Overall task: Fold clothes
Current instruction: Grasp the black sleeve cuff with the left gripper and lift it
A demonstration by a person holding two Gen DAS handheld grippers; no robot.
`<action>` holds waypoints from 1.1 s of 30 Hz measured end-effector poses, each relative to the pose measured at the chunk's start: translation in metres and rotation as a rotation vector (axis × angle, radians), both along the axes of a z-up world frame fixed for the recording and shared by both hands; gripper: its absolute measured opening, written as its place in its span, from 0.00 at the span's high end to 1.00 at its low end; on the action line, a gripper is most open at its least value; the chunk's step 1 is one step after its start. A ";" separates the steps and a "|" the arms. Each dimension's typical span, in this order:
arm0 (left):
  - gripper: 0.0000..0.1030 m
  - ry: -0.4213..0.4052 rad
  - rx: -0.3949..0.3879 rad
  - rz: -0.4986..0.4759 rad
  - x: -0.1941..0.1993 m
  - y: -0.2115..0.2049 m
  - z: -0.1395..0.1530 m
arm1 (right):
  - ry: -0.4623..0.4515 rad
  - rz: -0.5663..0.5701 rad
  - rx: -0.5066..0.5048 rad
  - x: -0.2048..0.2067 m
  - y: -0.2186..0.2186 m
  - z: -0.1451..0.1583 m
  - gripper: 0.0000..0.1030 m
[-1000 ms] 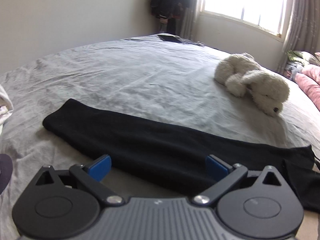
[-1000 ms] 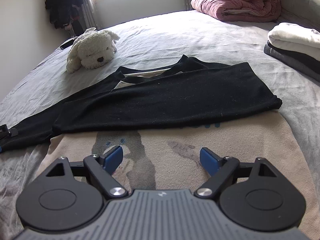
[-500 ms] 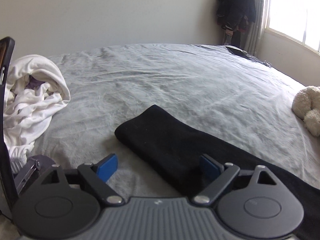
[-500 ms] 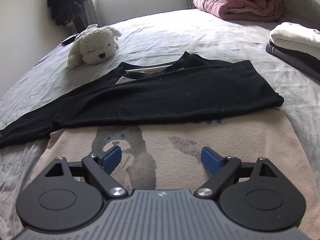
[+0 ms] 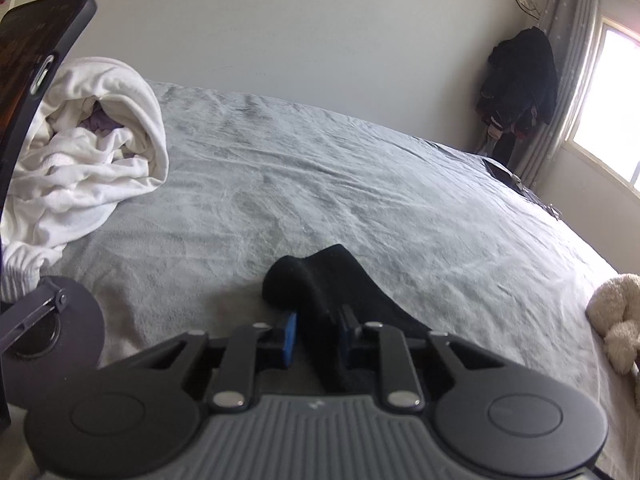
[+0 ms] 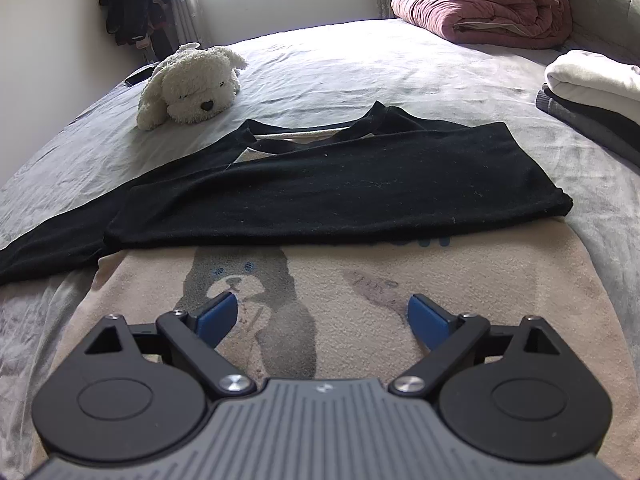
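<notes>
Left gripper (image 5: 316, 334): fingers closed on the cuff end of the black sleeve (image 5: 320, 280), which rises off the grey bed (image 5: 320, 184) between the blue pads. A heap of white laundry (image 5: 80, 152) lies far left on the bed.

Right gripper (image 6: 322, 316): fingers spread wide, holding nothing, poised above the beige shirt body (image 6: 360, 280) with its bear print (image 6: 248, 276).

The shirt lies flat near the bed's near edge. One black sleeve (image 6: 340, 188) is folded across the chest; the other trails off to the left.

Plush dog (image 6: 192, 84) far left, pink quilt (image 6: 488, 0) far right, folded stack (image 6: 592, 92) right.
</notes>
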State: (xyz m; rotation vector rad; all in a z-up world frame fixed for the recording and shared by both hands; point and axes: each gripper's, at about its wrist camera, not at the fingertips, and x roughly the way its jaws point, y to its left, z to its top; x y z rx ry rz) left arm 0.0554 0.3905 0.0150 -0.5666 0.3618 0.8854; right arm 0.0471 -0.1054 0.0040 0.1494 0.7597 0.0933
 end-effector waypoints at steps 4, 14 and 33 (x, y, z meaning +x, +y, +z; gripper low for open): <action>0.94 -0.076 0.006 -0.046 -0.003 -0.010 0.013 | -0.003 0.005 0.006 0.000 0.001 0.002 0.09; 0.94 -0.249 0.028 -0.182 -0.007 -0.042 0.045 | -0.023 0.024 0.041 -0.005 0.002 0.011 0.09; 0.94 -0.372 -0.075 -0.628 0.023 -0.165 0.068 | 0.058 0.088 0.403 0.024 -0.009 0.040 0.10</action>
